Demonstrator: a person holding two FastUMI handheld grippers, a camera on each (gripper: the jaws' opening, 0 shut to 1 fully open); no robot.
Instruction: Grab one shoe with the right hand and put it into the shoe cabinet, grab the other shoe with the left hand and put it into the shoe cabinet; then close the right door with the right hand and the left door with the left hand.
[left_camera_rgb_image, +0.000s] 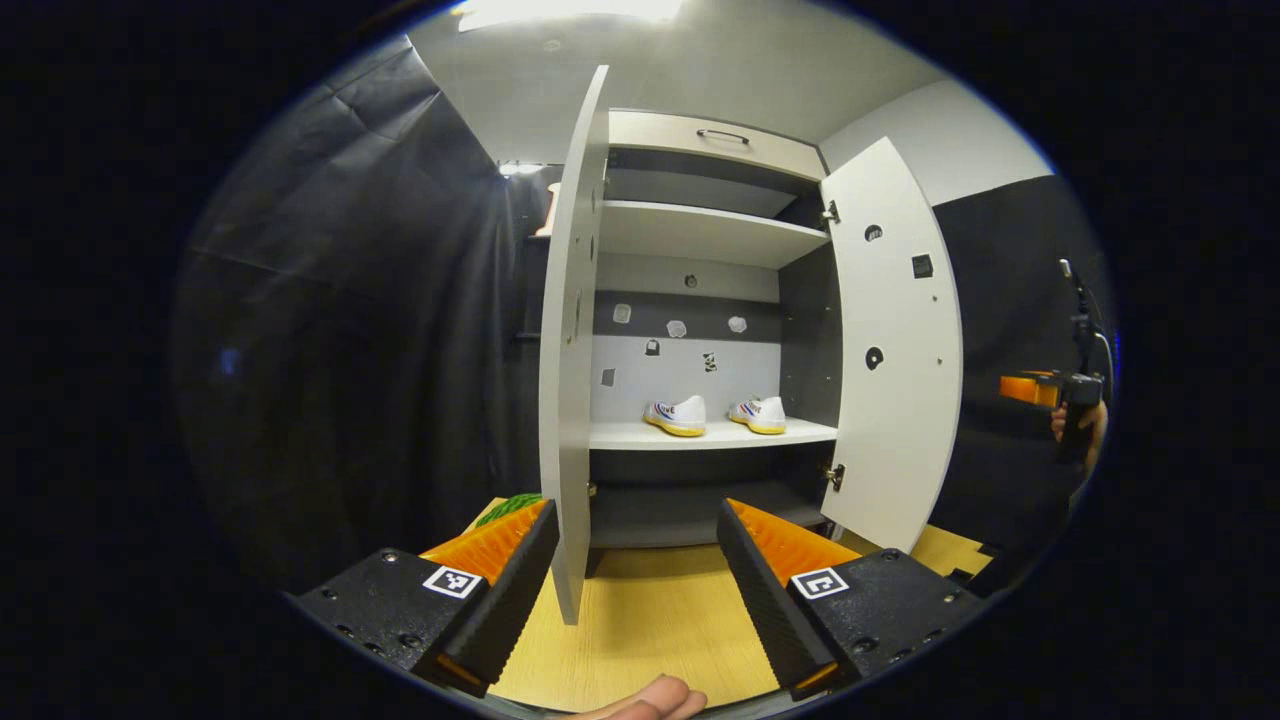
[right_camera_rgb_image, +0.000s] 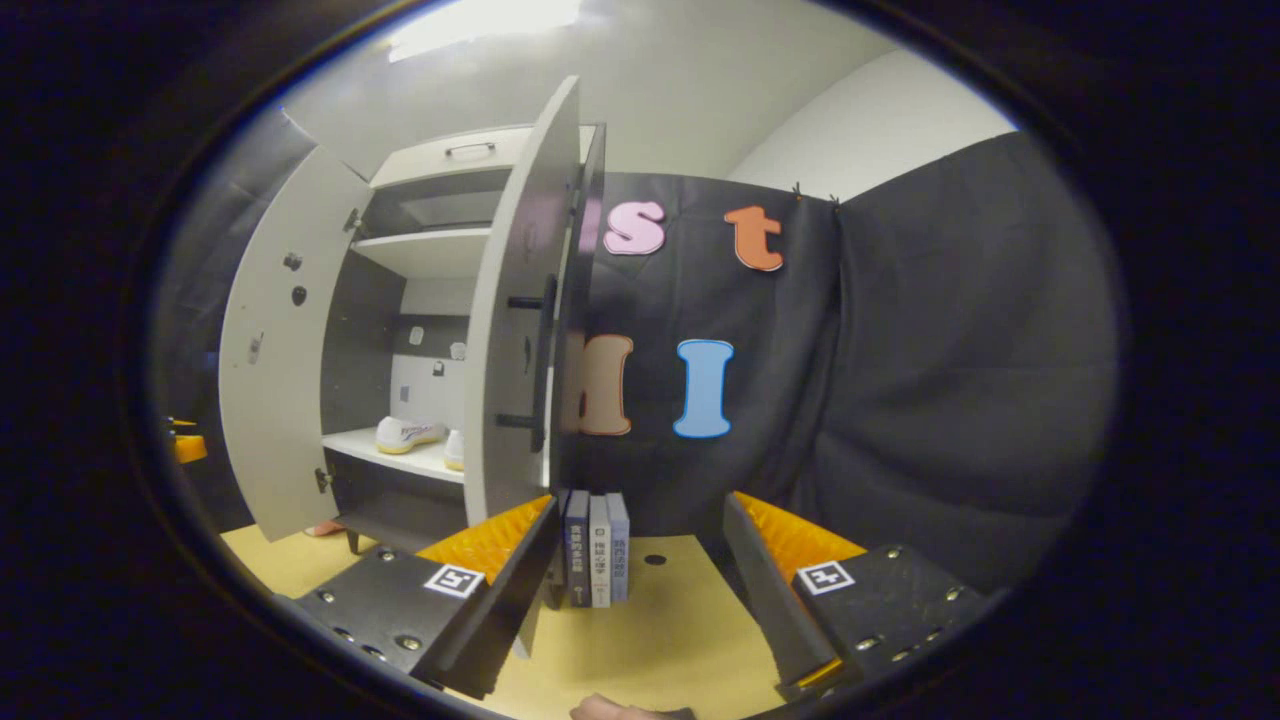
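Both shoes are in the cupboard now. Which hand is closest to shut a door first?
Right, probably. The right gripper has the right door edge just ahead, jaws open. Left door comes afterwards.

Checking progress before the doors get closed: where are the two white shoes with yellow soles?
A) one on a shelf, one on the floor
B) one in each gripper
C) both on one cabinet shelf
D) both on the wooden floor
C: the two white shoes with yellow soles sit side by side on the white shelf of the open cabinet.

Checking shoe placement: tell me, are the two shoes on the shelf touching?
Apart. The left gripper view shows bare shelf between left shoe and right shoe.
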